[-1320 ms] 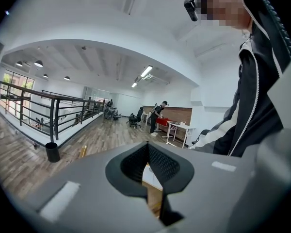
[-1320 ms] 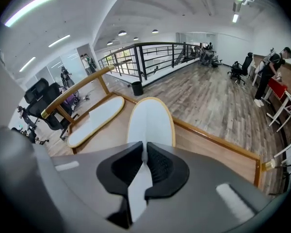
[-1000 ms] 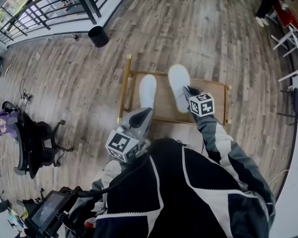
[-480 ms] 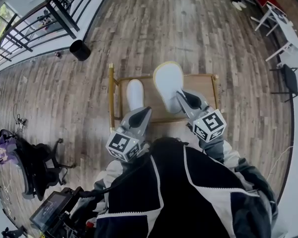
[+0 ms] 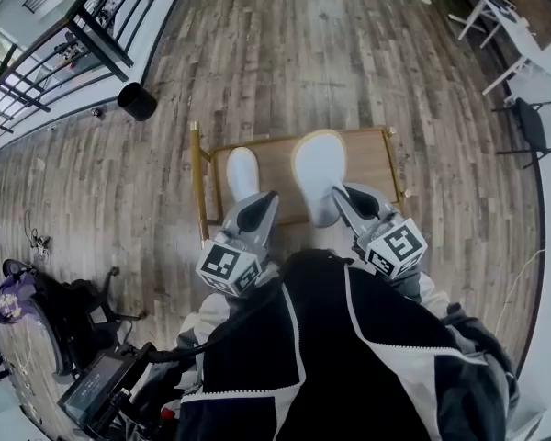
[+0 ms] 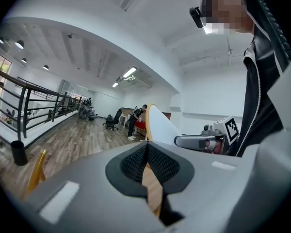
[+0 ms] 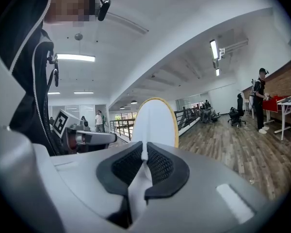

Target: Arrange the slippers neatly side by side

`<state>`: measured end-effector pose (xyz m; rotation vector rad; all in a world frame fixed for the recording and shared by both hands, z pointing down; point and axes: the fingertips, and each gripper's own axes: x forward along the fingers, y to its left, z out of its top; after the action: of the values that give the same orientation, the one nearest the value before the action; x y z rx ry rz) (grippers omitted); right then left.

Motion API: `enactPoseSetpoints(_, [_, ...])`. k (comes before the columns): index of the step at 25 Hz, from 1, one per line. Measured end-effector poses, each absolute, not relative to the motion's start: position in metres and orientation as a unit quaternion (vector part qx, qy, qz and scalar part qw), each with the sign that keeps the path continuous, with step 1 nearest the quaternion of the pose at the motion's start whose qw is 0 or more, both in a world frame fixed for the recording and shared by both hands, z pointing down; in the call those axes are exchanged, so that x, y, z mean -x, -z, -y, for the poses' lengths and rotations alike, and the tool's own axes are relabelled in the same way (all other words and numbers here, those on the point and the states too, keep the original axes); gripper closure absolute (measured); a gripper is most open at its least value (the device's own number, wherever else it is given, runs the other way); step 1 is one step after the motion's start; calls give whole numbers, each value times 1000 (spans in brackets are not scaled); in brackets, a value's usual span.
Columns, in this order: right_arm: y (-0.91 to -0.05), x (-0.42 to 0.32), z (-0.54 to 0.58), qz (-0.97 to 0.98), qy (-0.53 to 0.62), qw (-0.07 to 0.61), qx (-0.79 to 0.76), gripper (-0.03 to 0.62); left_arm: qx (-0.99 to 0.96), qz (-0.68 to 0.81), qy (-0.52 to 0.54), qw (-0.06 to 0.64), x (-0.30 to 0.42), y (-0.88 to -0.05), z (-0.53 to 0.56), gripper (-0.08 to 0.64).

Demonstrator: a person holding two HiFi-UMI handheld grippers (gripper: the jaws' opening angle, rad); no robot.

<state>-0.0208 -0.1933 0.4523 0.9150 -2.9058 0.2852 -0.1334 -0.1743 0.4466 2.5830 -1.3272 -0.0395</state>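
Right gripper (image 5: 344, 196) grips one slipper (image 5: 319, 165); left gripper (image 5: 263, 204) shut, empty. Land it level beside the other slipper (image 5: 242, 173) (toes matched)

A second ago the right slipper (image 5: 319, 168) lies flat on the wooden shoe rack (image 5: 372, 159). Now it hangs clear of the rack, pinched at the heel by the right gripper (image 5: 342, 191), and looms larger in the head view. That gripper rises toward the camera, its marker cube sliding from 3 o'clock to 4 o'clock of the picture's middle. The head view swings too: the black bin (image 5: 136, 101) drifts from 11 o'clock to 10 o'clock.
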Motion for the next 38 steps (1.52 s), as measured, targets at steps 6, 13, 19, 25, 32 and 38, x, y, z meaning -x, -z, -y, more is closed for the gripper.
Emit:
enactPoseSetpoints(6, [-454,23,191,949,-93,44,-297,566,-886,448,12,117,130,-446,173,541])
enactPoseSetpoints(13, [-470,34,202,950,-108,47,-290,565,-880,461,11,113,143,-445,169,541])
enactPoseSetpoints(19, [-498,50,212,945,-142,66,-289,565,-875,471,6,115,154,-448,152,541])
enactPoseSetpoints(25, [-536,86,235,935,-194,85,-284,563,-860,498,2,115,176,-448,139,541])
enactPoseSetpoints(32, [-604,120,266,918,-231,142,-289,565,-841,529,-4,111,204,-450,124,541])
enactPoseSetpoints(38, [-654,144,285,895,-273,180,-305,565,-832,543,-11,114,219,-456,114,541])
